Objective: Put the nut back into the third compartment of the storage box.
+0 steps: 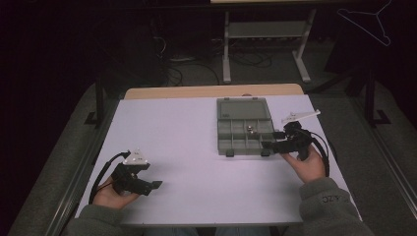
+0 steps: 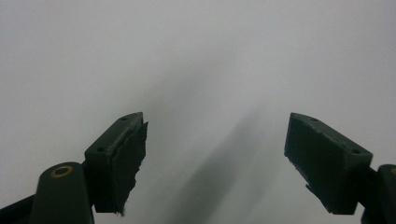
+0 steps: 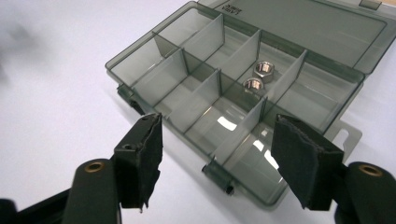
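A grey see-through compartment box (image 1: 219,133) lies open at the table's back right, its lid folded flat behind it. Two metal nuts (image 1: 251,130) sit together in one middle compartment, and in the right gripper view they are the nuts (image 3: 258,77) behind a divider of the box (image 3: 196,102). My right gripper (image 1: 268,145) is at the box's front right corner, pointing left along its front edge. Its jaws (image 3: 215,119) stand open with nothing pressed between the pads. My left gripper (image 1: 152,177) rests at the front left, open over the bare white tabletop (image 2: 215,119).
The white table (image 1: 187,142) has a wooden strip (image 1: 211,91) along its far edge. Beyond it stand a metal frame (image 1: 265,29) and loose cables on the dark floor. A wire hanger (image 1: 373,19) hangs at the top right.
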